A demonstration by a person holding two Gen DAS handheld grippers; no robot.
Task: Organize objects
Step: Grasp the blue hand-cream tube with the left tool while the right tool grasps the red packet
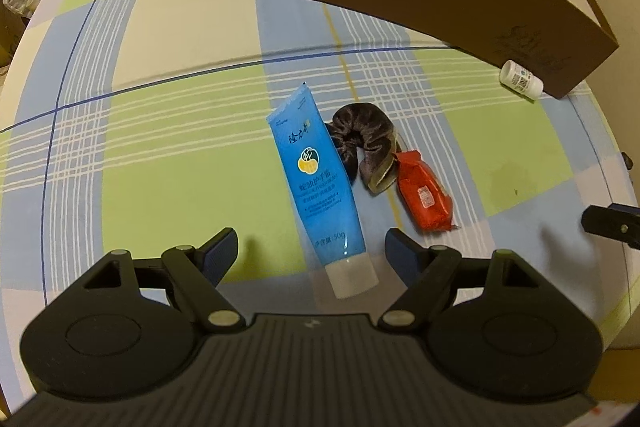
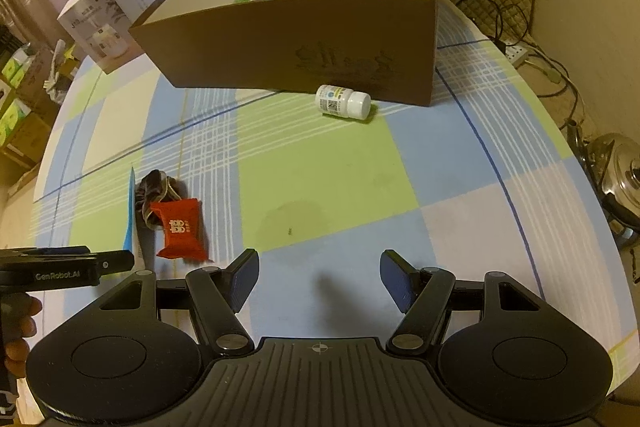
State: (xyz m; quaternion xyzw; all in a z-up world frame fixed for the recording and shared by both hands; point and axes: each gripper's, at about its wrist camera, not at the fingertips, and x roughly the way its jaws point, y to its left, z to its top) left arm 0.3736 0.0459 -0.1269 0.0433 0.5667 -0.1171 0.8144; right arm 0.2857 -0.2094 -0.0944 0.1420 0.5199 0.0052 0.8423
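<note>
Blue hand-cream tube (image 1: 318, 183) lies lower centre of the left view, its cap between the spread left tongs (image 1: 310, 253). Risk: closing on the smooth, tapered cap may squirt it aside into the scrunchie (image 1: 366, 139) and red packet (image 1: 426, 195). Right tongs (image 2: 318, 277) also spread, empty. Brown box (image 2: 304, 43), upper centre, holds printed cartons; white bottle (image 2: 342, 101) lies just outside it.
</note>
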